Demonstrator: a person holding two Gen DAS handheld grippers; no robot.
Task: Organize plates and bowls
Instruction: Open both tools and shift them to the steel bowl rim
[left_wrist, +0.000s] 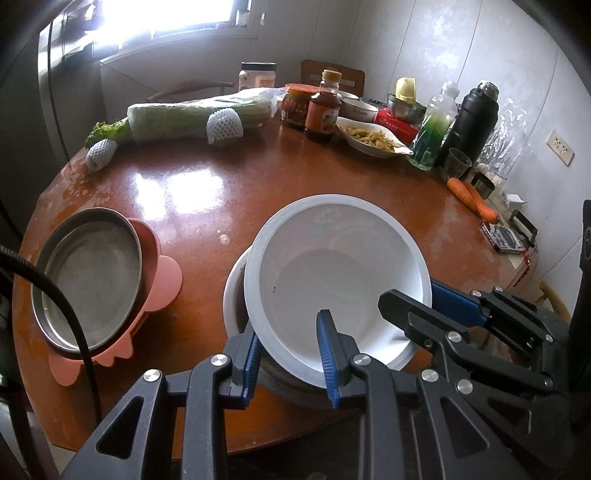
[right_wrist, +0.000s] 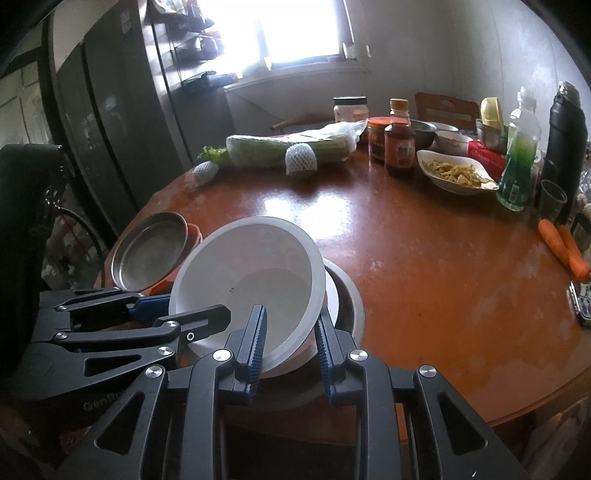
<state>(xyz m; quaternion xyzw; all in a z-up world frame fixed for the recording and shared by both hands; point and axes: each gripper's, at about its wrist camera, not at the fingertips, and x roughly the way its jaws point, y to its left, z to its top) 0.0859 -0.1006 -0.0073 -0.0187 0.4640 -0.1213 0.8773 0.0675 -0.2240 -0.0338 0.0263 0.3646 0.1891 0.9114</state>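
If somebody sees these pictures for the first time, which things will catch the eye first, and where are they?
First, the white bowl at the near edge of the round table, tilted over a lower bowl, with the left gripper and the right gripper both clamped on its rim. Next, the steel pan on a pink mat at its left, and the wrapped cabbage at the far side.

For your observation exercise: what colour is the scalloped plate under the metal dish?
Salmon pink plate, clearest in the left wrist view.
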